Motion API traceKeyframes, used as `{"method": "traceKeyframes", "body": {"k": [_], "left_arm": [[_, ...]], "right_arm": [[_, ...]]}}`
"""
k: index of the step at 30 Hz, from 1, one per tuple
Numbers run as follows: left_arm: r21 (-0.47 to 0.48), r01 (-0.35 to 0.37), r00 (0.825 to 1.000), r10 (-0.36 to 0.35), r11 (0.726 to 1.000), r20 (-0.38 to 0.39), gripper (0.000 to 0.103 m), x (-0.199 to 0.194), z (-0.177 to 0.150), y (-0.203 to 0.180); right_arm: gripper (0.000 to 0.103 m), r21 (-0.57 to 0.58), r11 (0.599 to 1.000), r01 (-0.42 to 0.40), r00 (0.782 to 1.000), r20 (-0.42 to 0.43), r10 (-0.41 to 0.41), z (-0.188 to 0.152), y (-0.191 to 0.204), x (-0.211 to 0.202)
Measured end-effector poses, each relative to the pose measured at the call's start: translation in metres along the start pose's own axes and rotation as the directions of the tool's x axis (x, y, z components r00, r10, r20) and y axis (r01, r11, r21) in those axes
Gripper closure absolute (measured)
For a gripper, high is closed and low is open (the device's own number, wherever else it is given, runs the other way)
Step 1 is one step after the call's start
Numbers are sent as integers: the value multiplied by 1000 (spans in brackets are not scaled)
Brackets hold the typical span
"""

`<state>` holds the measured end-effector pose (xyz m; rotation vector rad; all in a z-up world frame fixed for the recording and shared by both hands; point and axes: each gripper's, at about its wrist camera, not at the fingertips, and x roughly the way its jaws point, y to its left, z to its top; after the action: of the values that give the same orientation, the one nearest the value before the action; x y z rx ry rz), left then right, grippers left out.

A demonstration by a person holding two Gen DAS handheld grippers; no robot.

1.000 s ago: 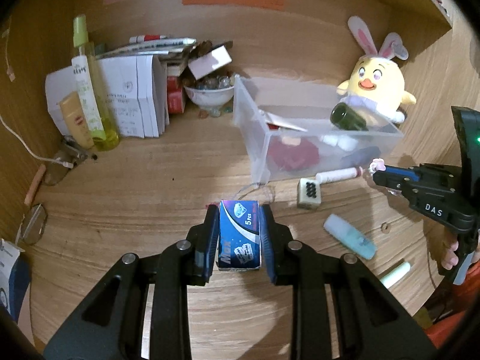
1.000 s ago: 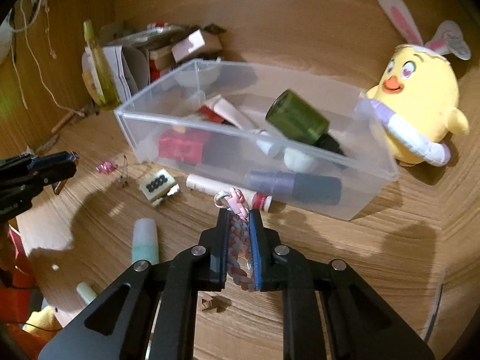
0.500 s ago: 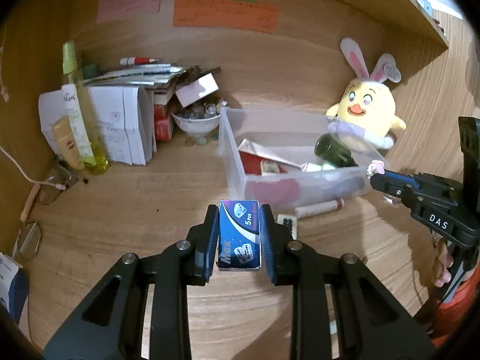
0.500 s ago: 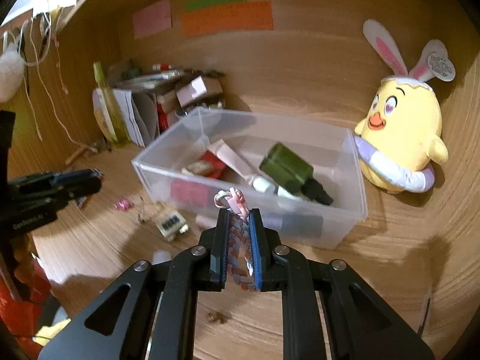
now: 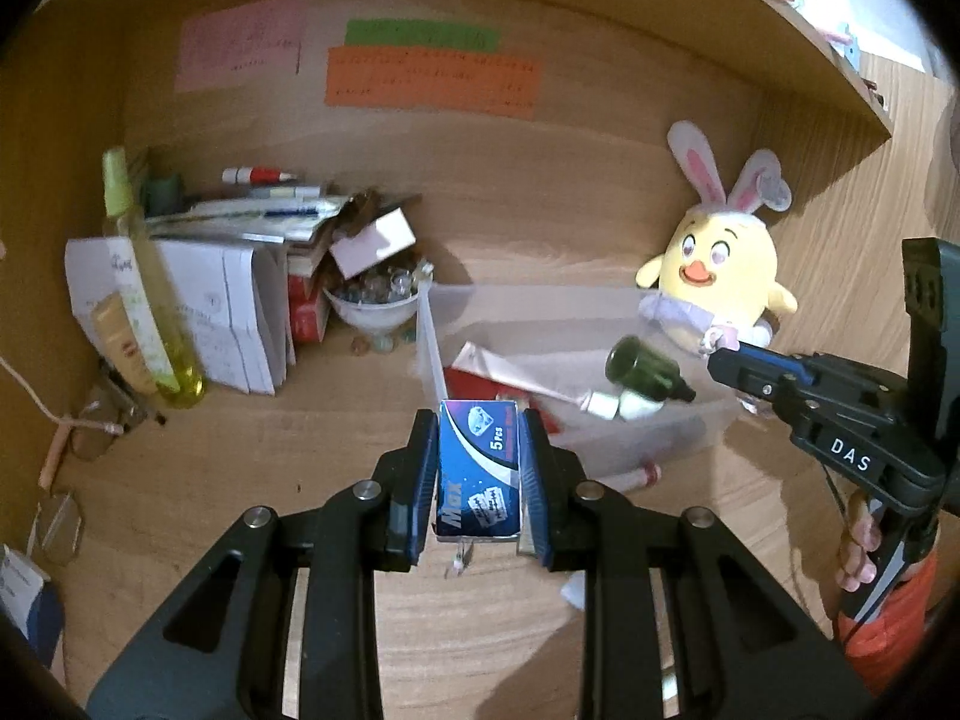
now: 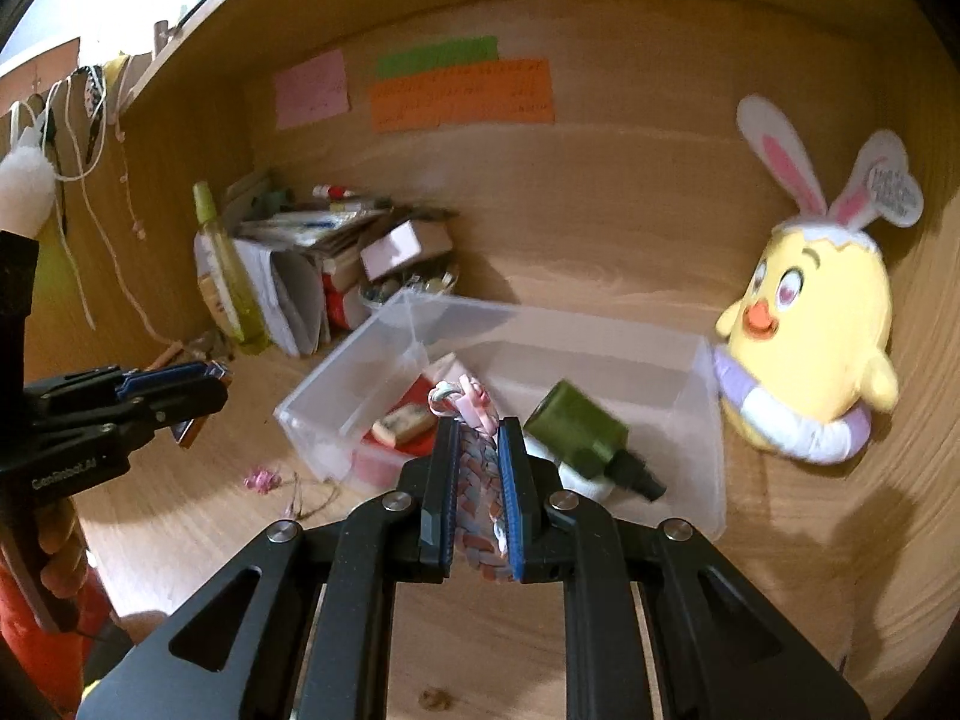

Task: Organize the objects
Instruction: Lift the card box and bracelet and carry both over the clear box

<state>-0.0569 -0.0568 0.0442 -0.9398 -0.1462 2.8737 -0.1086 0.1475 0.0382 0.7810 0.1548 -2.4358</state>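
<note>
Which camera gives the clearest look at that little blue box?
The left wrist view: the blue box sits front and centre, clamped in the left gripper, its printed face readable. The right wrist view shows only a sliver of it at the left gripper's tip.

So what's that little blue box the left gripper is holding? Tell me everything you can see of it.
The little blue box is a small rectangular carton, apparently printed card, dark blue with a white swoosh, a diamond picture near its top, and the words "Max" and "5 Pcs". It is clamped by its two long sides between the left gripper's blue-edged pads, printed face up, held in the air clear of the wooden desk, just short of the clear plastic bin.
</note>
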Motion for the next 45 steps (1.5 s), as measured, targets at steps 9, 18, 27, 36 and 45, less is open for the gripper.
{"method": "traceKeyframes", "body": {"k": [9, 18, 27, 36, 45], "left_arm": [[18, 8, 1000, -9, 1000, 14, 76, 12, 19, -2], [7, 42, 999, -42, 999, -20, 76, 41, 27, -5], [15, 41, 996, -40, 999, -85, 76, 75, 28, -9], [37, 63, 988, -57, 997, -144, 76, 100, 26, -13], [28, 81, 980, -74, 996, -184, 76, 116, 23, -15]], "right_arm": [[91, -18, 999, 38, 999, 36, -38, 19, -7, 4], [91, -25, 993, 114, 993, -6, -114, 22, -30, 26], [91, 25, 994, 107, 991, -88, -105, 9, -53, 54], [91, 37, 987, 158, 980, -128, -152, 4, -65, 66], [91, 38, 981, 190, 972, -148, -183, 2, -70, 75]]}}
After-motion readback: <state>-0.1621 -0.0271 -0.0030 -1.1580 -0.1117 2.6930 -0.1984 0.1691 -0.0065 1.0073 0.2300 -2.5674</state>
